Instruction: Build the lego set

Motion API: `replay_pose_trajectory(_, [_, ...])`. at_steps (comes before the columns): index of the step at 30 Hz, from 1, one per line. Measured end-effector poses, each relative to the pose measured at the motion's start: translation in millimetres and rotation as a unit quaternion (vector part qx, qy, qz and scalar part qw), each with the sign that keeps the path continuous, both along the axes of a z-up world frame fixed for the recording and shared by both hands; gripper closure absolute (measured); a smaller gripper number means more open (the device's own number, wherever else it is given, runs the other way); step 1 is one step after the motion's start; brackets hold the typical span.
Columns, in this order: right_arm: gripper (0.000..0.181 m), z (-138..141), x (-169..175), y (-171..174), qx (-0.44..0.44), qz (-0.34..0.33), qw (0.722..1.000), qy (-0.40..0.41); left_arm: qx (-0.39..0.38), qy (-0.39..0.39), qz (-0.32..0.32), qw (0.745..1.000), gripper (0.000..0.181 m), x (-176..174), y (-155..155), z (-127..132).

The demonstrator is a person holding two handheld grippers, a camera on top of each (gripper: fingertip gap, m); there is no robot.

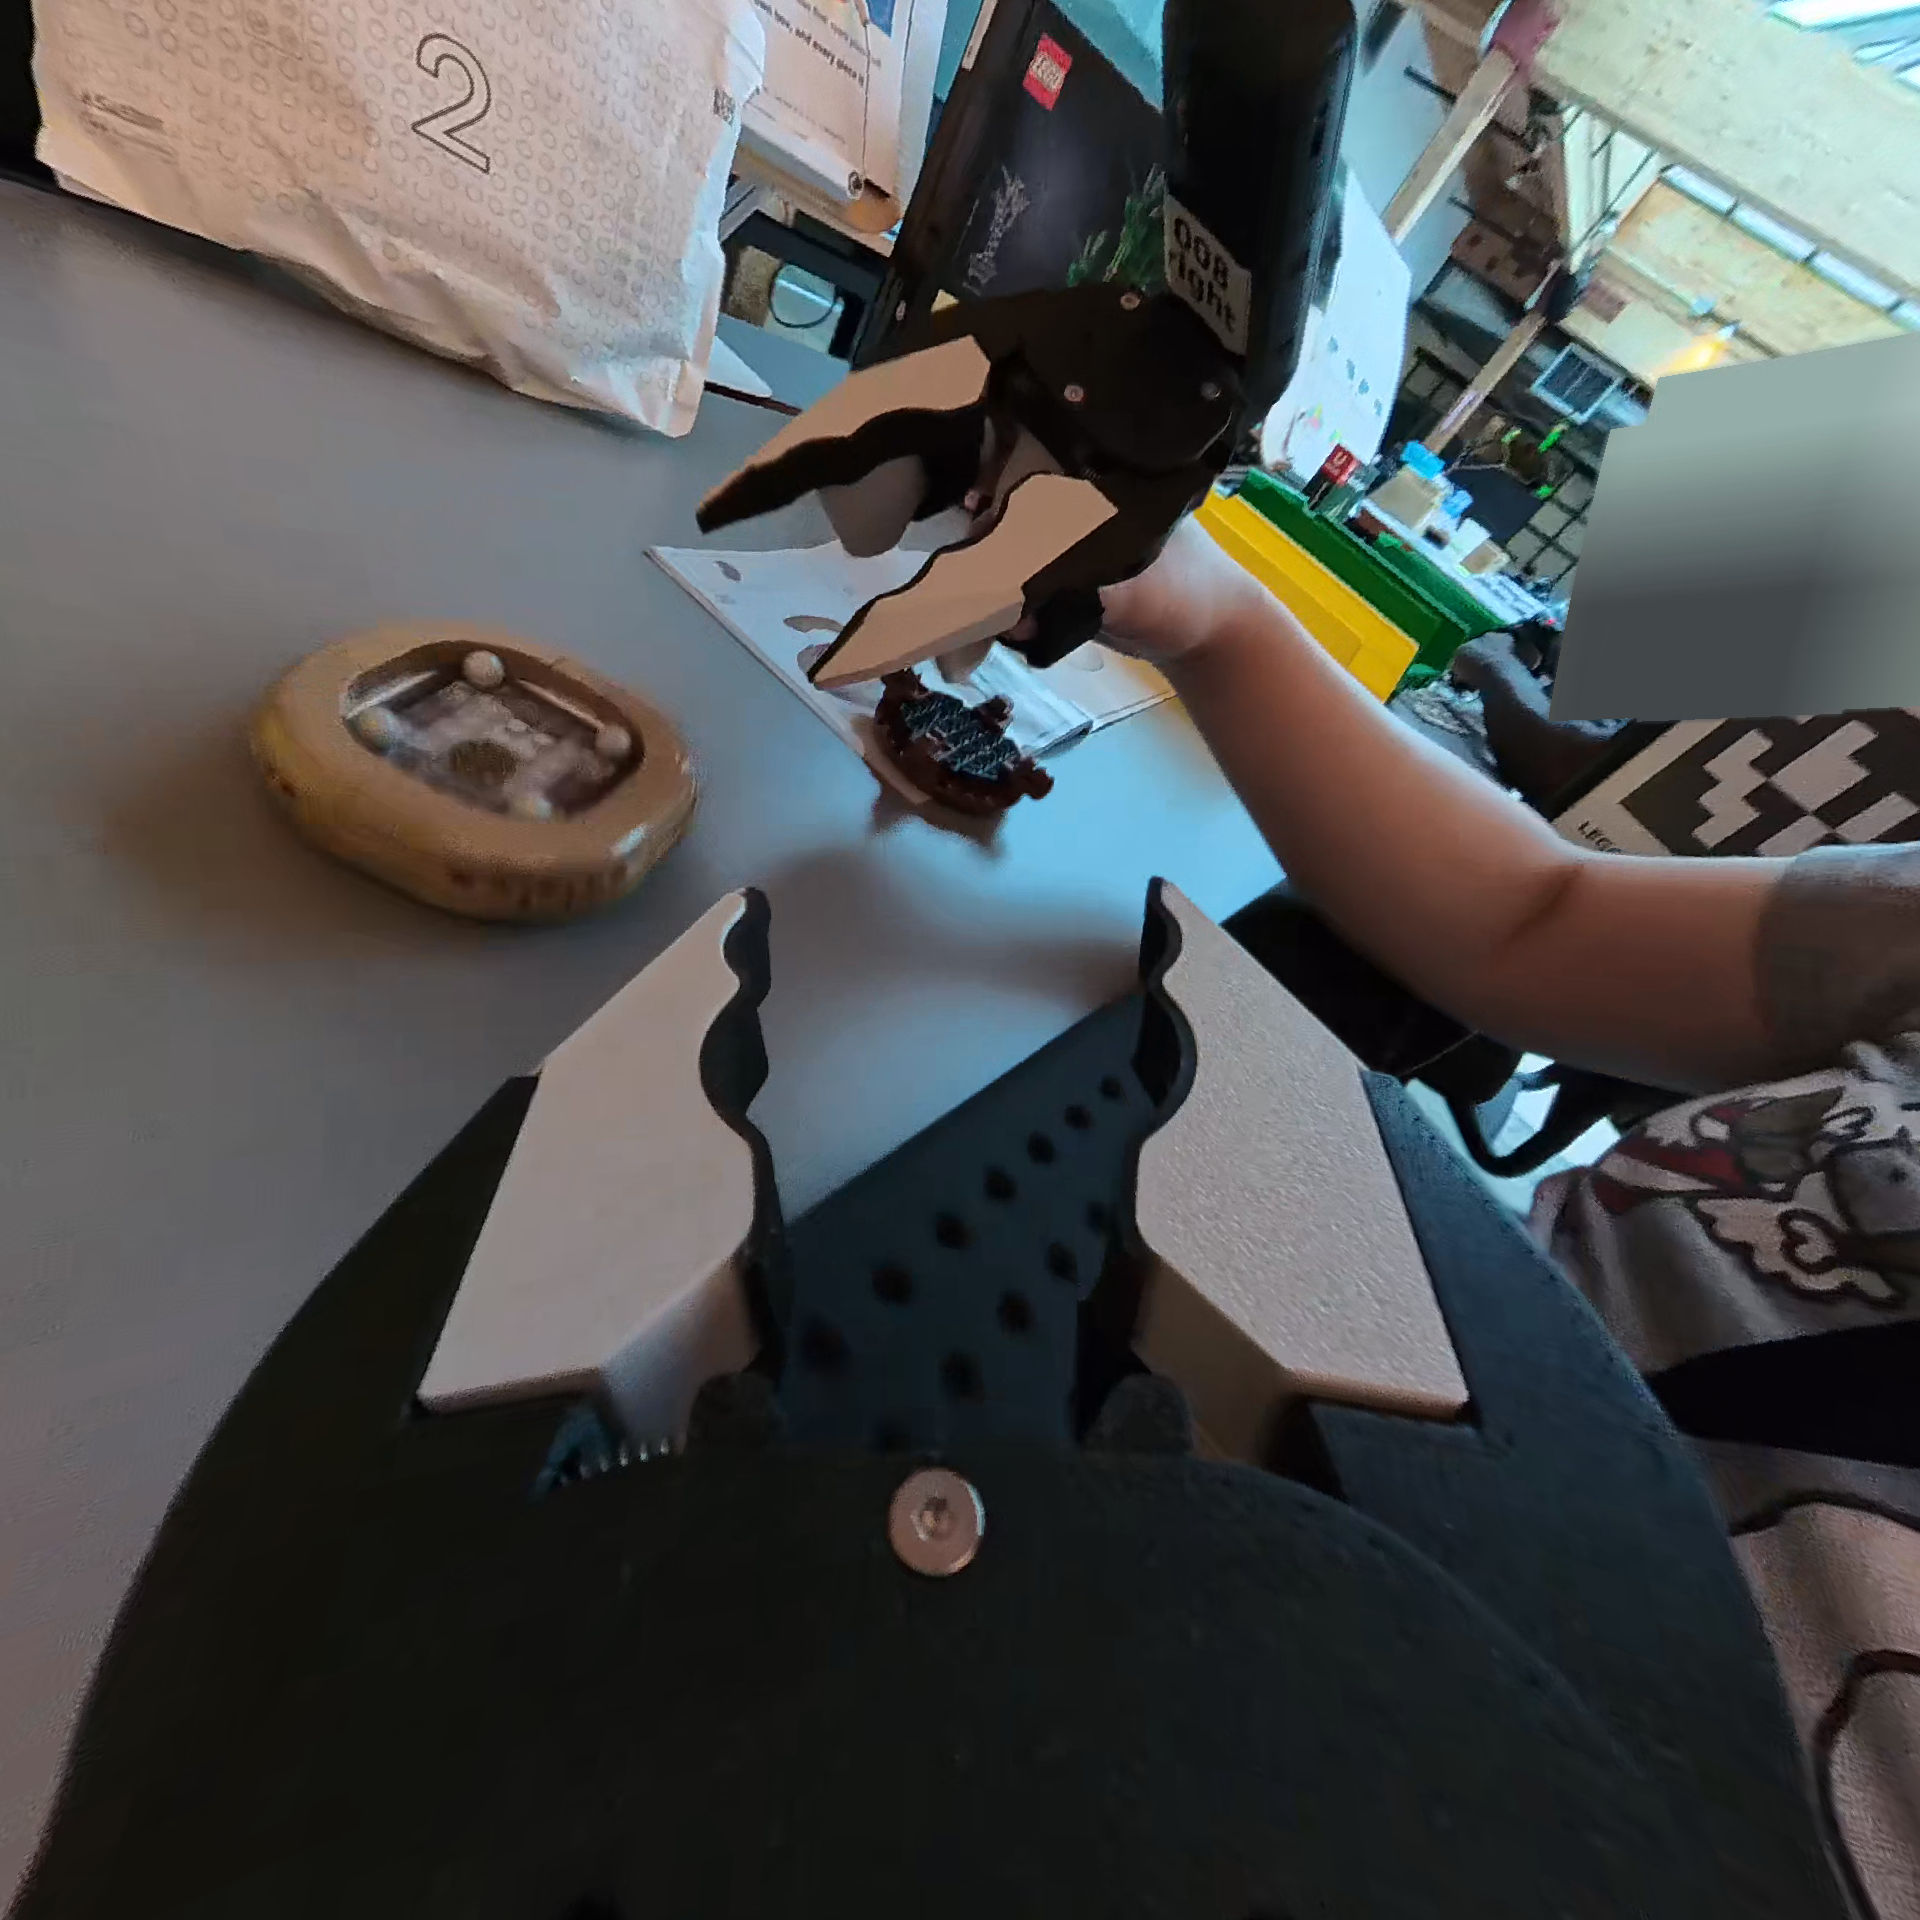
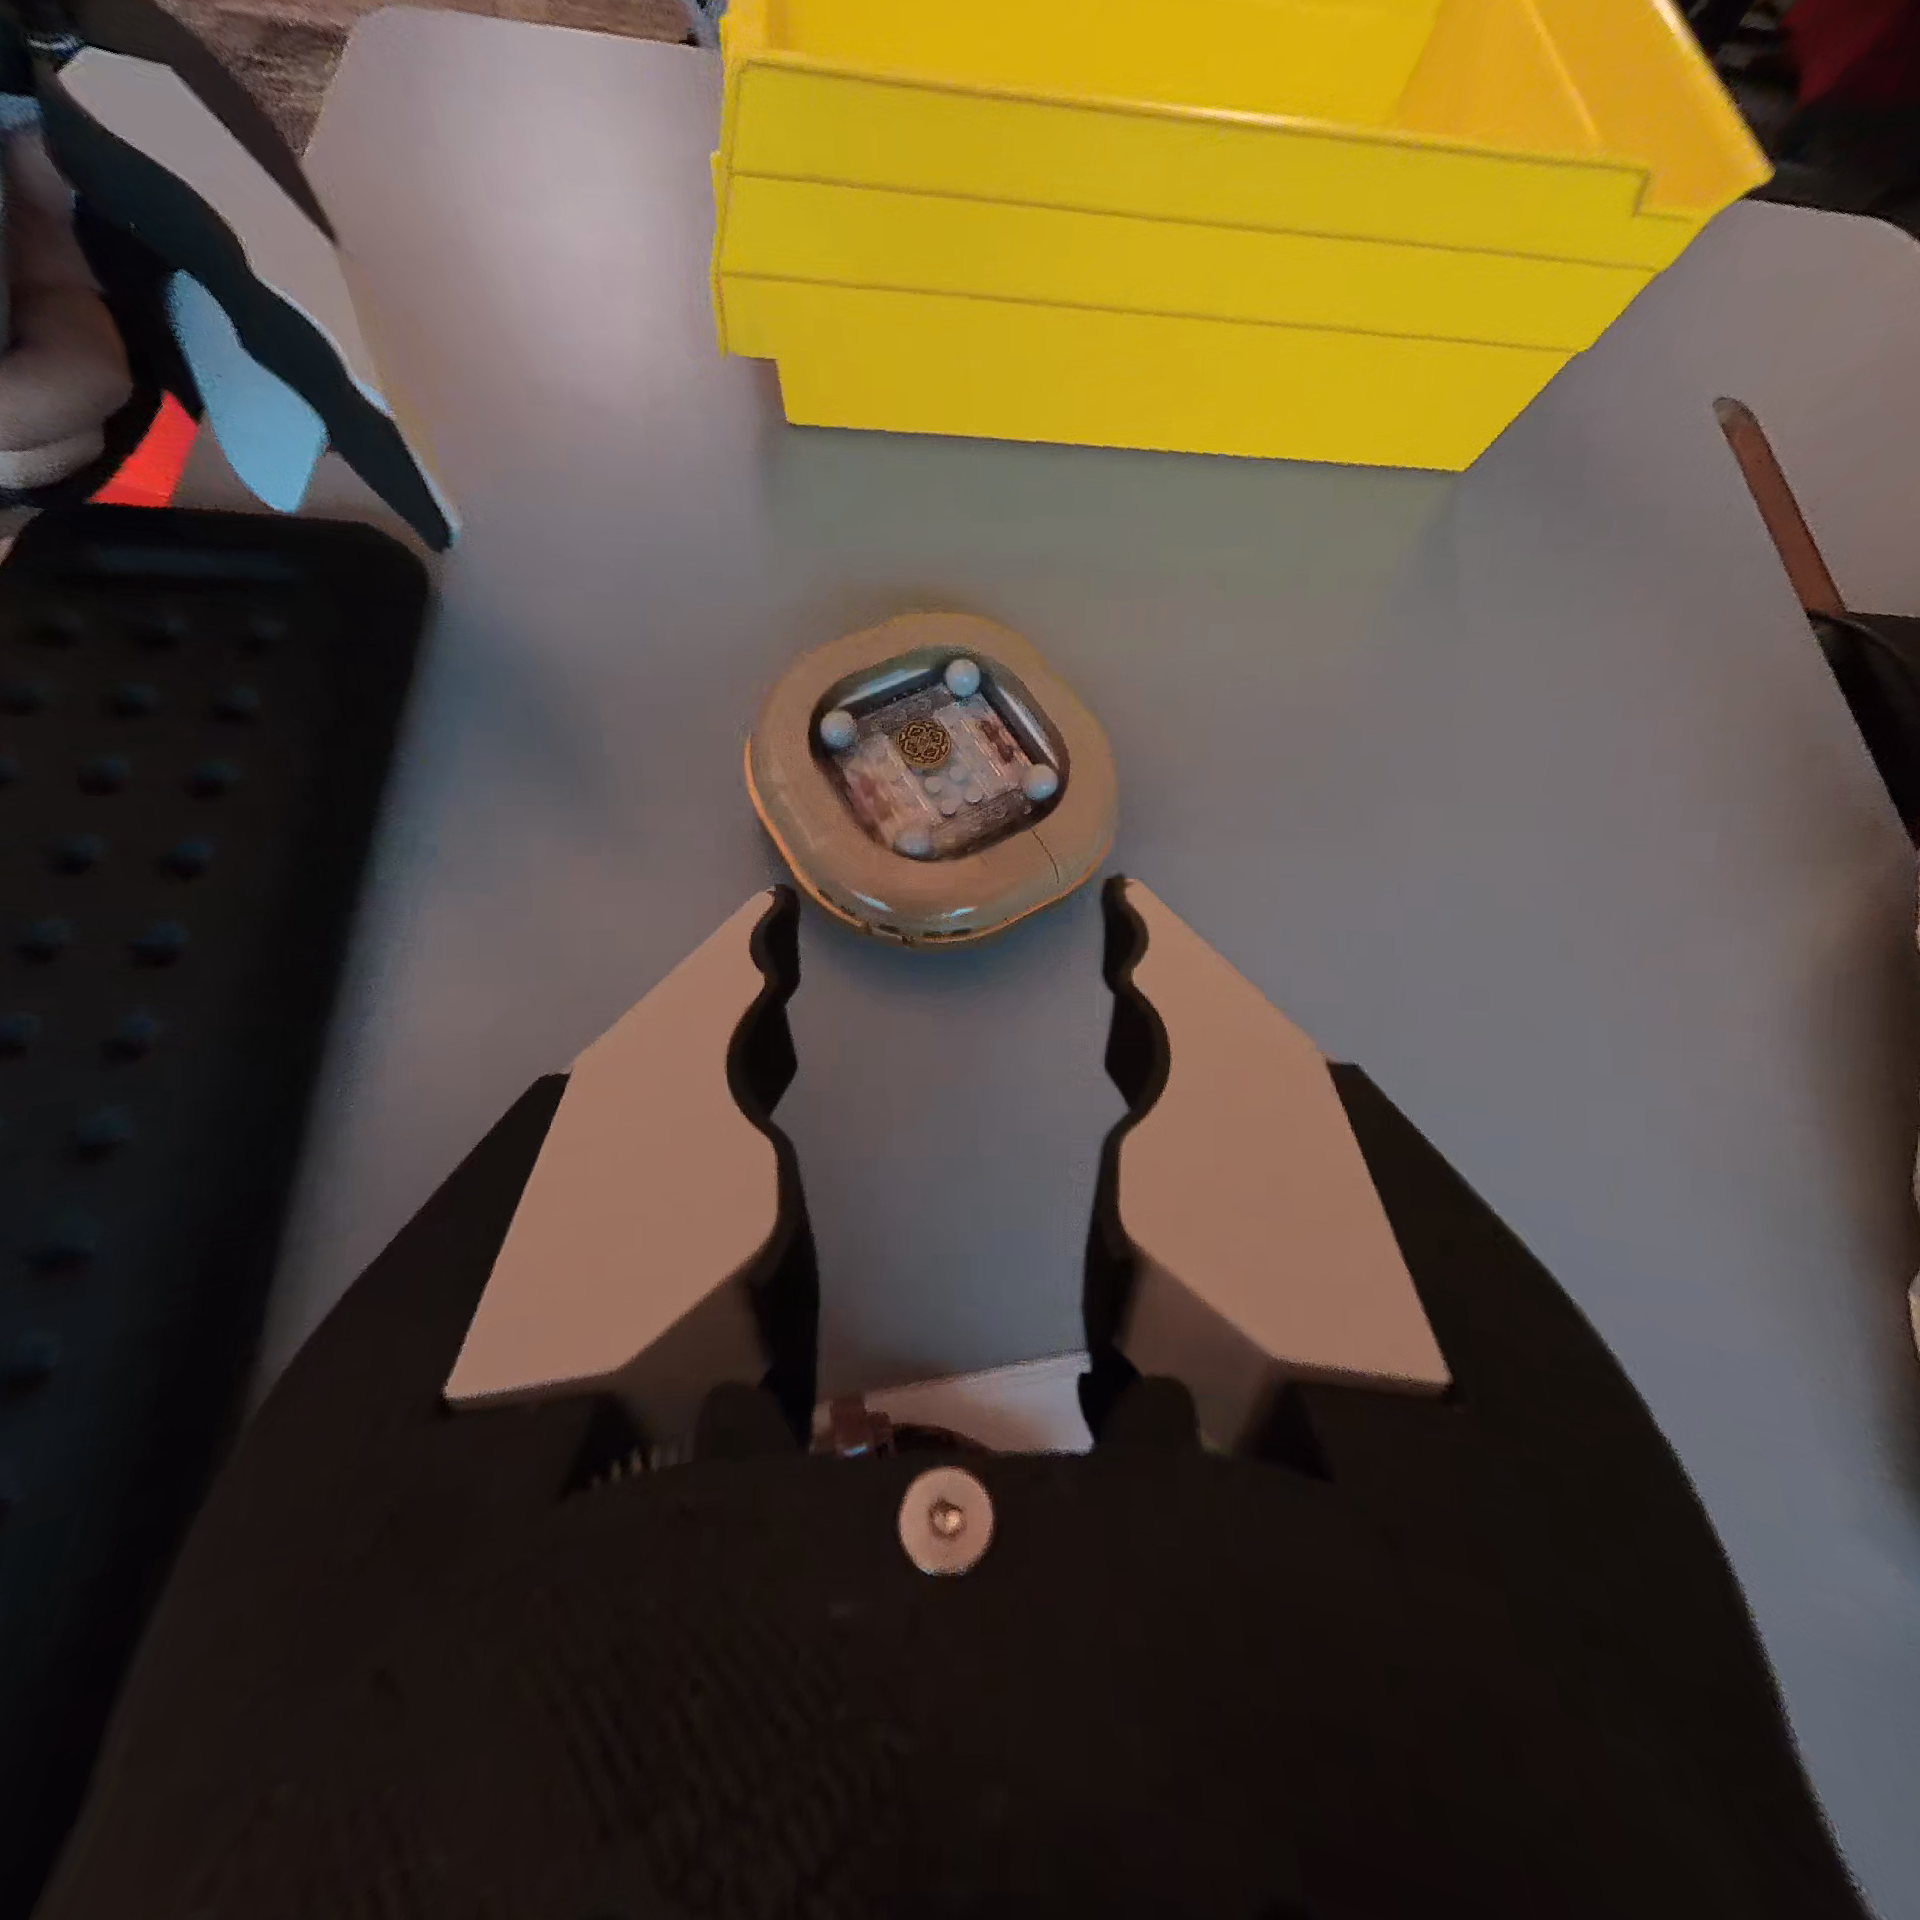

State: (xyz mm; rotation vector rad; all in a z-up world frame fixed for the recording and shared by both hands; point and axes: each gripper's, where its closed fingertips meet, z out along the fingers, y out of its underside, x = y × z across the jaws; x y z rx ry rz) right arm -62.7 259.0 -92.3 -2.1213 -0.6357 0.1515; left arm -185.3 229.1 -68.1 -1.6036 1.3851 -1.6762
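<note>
Two sub-builds, a tan rounded base (image 2: 930,769) and a dark brown plate piece (image 1: 956,743), are seen unjoined, while the left gripper (image 1: 951,914) and right gripper (image 2: 948,904) are held wide apart and empty, so most building is judged left.

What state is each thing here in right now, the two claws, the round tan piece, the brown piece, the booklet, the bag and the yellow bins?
Left gripper: open, empty, above the table.
Right gripper: open, empty.
Tan round Lego base: flat on the table, untouched.
Dark brown Lego piece: lying on the booklet's edge.
Instruction booklet: lying open.
Numbered paper bag: standing; whether opened, cannot tell.
Yellow bins: stacked; top one looks empty.
</note>
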Motion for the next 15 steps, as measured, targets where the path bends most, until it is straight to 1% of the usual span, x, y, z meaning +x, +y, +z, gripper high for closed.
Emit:
replay_pose_trajectory(2, [0.119, 0.0, -9.3, 0.6, 0.012, 0.003, 1.000, -0.003, 0.010, -0.008, 0.005, 1.000, 0.110, -13.2, -1.2, 1.2])
replay_pose_trajectory(4, [0.117, -9.9, -17.6, 0.8, 0.008, 0.020, 0.999, -0.040, 0.012, -0.014, 0.014, 1.000, 0.110, -26.5, 2.0, 2.0])
replay_pose_trajectory(6, [0.109, -20.3, -21.1, 5.9, 0.004, 0.033, 0.996, -0.086, 0.013, -0.016, 0.025, 0.999, 0.110, -38.3, 7.2, 1.6])
replay_pose_trajectory(7, [0.103, -23.9, -23.5, 11.0, 0.003, 0.039, 0.994, -0.102, 0.015, -0.017, 0.032, 0.999, 0.110, -43.3, 9.8, 1.2])
replay_pose_trajectory(9, [0.097, -30.9, -31.3, 22.3, -0.004, 0.063, 0.991, -0.122, 0.013, -0.020, 0.043, 0.999, 0.110, -51.0, 13.5, 0.4])
replay_pose_trajectory(10, [0.099, -34.1, -38.0, 26.6, -0.010, 0.082, 0.989, -0.123, 0.008, -0.022, 0.047, 0.999, 0.111, -53.7, 14.4, 0.2])
replay_pose_trajectory(11, [0.114, -36.4, -47.3, 27.7, -0.011, 0.110, 0.986, -0.127, 0.002, -0.022, 0.050, 0.998, 0.111, -55.9, 14.7, -0.5])
replay_pose_trajectory(12, [0.125, -39.0, -56.3, 27.6, -0.005, 0.141, 0.980, -0.141, -0.004, -0.020, 0.052, 0.998, 0.111, -57.8, 14.3, -1.6])
replay_pose_trajectory(14, [0.136, -50.7, -61.4, 27.7, -0.011, 0.167, 0.965, -0.202, -0.010, -0.017, 0.061, 0.998, 0.111, -62.6, 13.3, -3.8])
replay_pose_trajectory(15, [0.137, -58.0, -61.1, 27.4, -0.019, 0.175, 0.956, -0.234, -0.013, -0.018, 0.068, 0.997, 0.111, -65.8, 12.7, -4.6])
